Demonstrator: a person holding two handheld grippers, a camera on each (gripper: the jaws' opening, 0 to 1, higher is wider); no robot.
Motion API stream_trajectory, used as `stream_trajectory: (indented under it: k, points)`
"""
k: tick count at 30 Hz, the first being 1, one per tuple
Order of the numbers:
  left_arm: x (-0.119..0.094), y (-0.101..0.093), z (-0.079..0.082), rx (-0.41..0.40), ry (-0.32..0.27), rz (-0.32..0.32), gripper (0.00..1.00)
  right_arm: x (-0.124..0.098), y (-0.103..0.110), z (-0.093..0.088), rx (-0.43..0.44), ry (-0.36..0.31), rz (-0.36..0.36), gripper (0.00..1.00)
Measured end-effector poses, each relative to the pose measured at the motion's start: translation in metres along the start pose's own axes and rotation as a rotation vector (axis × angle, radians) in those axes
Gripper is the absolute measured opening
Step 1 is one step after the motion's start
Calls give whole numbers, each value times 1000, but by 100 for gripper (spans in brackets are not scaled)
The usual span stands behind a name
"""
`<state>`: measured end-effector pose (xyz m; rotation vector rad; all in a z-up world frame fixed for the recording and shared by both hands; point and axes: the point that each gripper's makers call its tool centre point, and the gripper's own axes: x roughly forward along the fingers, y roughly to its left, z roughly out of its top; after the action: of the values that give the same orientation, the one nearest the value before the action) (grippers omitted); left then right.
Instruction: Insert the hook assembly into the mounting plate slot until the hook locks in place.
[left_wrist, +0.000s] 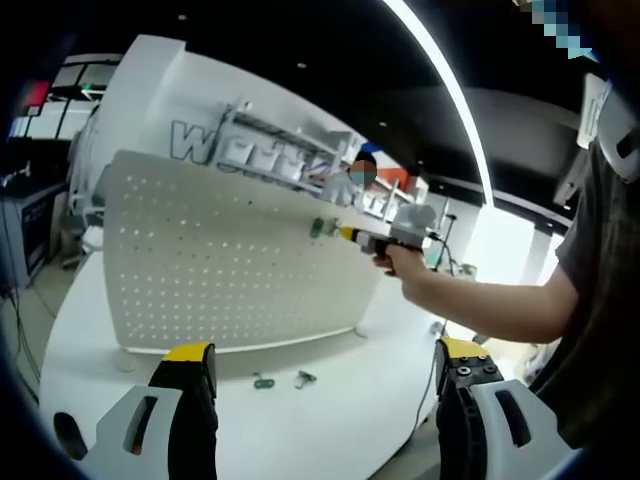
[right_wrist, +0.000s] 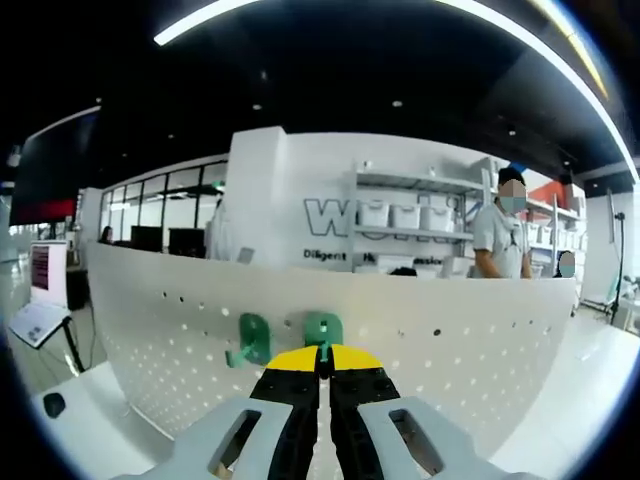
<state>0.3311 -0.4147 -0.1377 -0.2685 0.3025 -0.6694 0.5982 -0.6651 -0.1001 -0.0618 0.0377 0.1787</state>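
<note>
The right gripper is pressed together on a green hook, holding it flat against the upper part of the white pegboard — the mounting plate here. Just beside it, to the left in the right gripper view, a second green hook already hangs on the board. To seat the held one well, I judge it best to keep the hook square to the panel, line its rear tabs up with a pair of holes, push in and then ease down until it catches; releasing before that would likely let it drop.

The left gripper hangs back over the desk, its jaws spread and holding nothing. Its view gives what the close one cannot: the whole board standing on the desk, the person's hand reaching in, and two spare hooks lying at the board's foot. The right gripper view alone resolves the two hooks on the board and how near they sit.
</note>
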Motion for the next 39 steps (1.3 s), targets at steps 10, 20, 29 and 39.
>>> stream_trajectory:
  k: [10, 20, 29, 39]
  points:
    - [1, 1, 0, -9, -4, 0, 91, 3, 1, -4, 44, -2, -15, 0]
    - [-2, 3, -2, -16, -8, 4, 91, 2, 4, -4, -79, 18, -26, 1]
    - [-1, 2, 5, -10, -24, 2, 91, 2, 7, 4, -60, 11, -12, 4]
    - [-3, -1, 4, -11, -29, -1, 91, -6, 6, 14, -49, 0, -6, 6]
